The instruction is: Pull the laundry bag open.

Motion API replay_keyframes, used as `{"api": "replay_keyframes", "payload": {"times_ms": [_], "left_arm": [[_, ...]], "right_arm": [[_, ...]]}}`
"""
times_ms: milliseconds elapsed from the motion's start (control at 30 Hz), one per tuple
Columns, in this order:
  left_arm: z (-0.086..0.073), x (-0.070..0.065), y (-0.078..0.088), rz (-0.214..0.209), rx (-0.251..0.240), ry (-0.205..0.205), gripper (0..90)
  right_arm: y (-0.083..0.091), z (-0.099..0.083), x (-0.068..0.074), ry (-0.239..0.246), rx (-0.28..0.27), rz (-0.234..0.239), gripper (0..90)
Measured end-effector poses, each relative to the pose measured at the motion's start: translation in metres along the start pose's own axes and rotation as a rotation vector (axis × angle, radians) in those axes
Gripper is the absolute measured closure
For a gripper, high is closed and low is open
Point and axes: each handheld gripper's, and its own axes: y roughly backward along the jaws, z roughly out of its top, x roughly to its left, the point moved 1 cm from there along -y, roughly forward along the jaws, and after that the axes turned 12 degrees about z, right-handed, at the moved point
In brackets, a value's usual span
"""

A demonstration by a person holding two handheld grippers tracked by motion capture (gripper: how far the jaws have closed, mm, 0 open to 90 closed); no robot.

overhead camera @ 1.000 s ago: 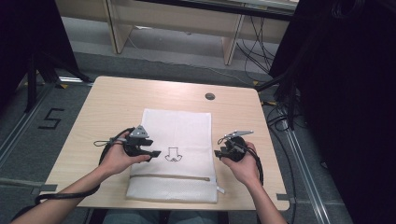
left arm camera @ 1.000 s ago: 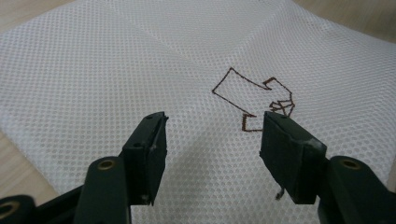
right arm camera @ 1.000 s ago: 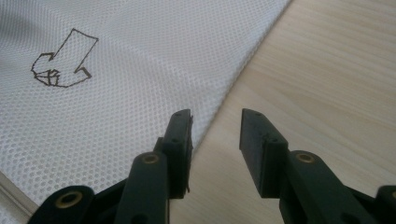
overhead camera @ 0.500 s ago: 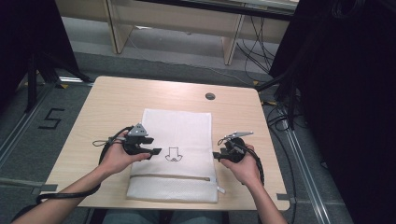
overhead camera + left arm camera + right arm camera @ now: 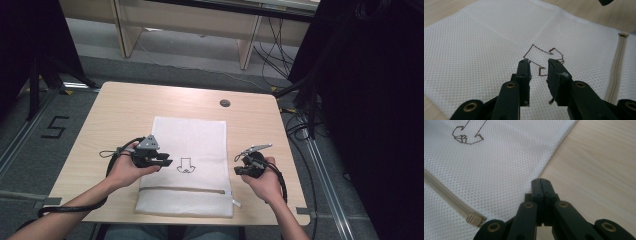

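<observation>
A flat white mesh laundry bag (image 5: 189, 165) with a beige zipper (image 5: 184, 189) and a drawn dark arrow outline (image 5: 185, 165) lies mid-front on the light wooden table (image 5: 125, 107). The left gripper (image 5: 538, 71) hovers over the bag's left part, jaws slightly apart and empty. The right gripper (image 5: 541, 185), jaws pressed together on nothing, sits at the bag's right edge.

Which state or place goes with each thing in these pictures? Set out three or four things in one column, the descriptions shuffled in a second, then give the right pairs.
Things:
1. left gripper
2. right gripper
3. zipper
4. round grommet

Descriptions:
A. set in the wooden table's far side
B. jaws apart over the drawn arrow
C. runs across the white mesh laundry bag near its close end
D. jaws pressed together

Pairs: 1-B, 2-D, 3-C, 4-A
</observation>
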Motion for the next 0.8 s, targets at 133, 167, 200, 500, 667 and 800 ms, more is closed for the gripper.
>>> {"api": "replay_keyframes", "payload": {"times_ms": [133, 167, 200, 500, 667, 800], "left_arm": [[0.008, -0.01, -0.002, -0.029, -0.003, -0.031, 75.9], [0.01, -0.015, -0.002, -0.04, 0.007, -0.029, 76.9], [0.012, -0.019, -0.003, -0.051, 0.008, -0.03, 78.7], [0.028, -0.063, -0.016, -0.169, 0.034, -0.09, 79.5], [0.034, -0.087, -0.029, -0.215, 0.051, -0.138, 78.2], [0.037, -0.102, -0.039, -0.242, 0.065, -0.17, 77.6]], "right_arm": [[-0.001, -0.003, 0.008, -0.013, 0.029, 0.022, 90.0], [-0.001, -0.003, 0.01, -0.026, 0.04, 0.023, 90.0], [-0.002, -0.003, 0.012, -0.018, 0.052, 0.027, 90.0], [-0.008, -0.005, 0.024, -0.039, 0.119, 0.047, 90.0], [-0.007, -0.011, 0.031, -0.027, 0.14, 0.076, 90.0], [-0.008, -0.015, 0.034, -0.027, 0.159, 0.081, 90.0]]}}
